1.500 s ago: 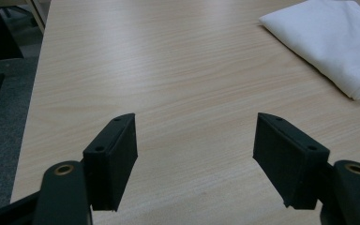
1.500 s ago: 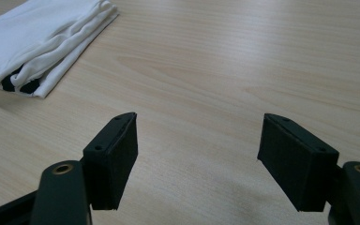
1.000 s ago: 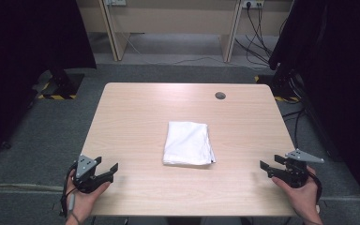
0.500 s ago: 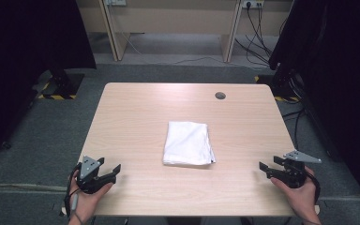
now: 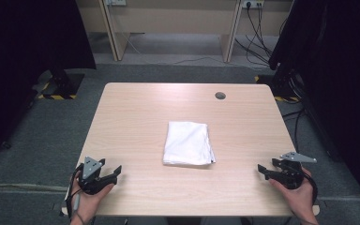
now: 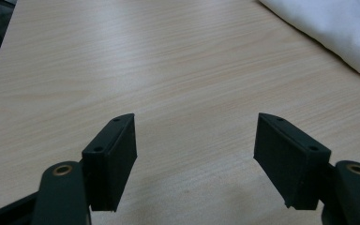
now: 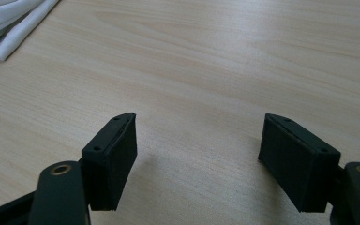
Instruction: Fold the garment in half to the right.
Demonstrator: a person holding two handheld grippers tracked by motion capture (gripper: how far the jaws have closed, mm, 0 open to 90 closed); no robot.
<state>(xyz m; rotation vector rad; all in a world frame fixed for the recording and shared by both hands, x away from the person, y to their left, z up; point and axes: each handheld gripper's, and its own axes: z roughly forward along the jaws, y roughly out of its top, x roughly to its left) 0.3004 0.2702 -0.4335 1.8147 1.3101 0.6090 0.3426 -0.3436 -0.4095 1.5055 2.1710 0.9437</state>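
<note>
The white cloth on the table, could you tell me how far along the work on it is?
Nothing looks done yet: the white cloth lies folded mid-table, untouched. Nothing is in hand; the left gripper and right gripper sit open at the table's near corners, apart from it. Reaching, gripping and handling the cloth all remain.

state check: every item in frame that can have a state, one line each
white cloth: folded, flat at mid-table, touched by neither gripper.
left gripper: jaws open, nothing between them, over bare wood near the table's front left corner.
right gripper: jaws open, nothing between them, near the front right corner.
table: bare apart from the cloth; round grommet near the far edge.
</note>
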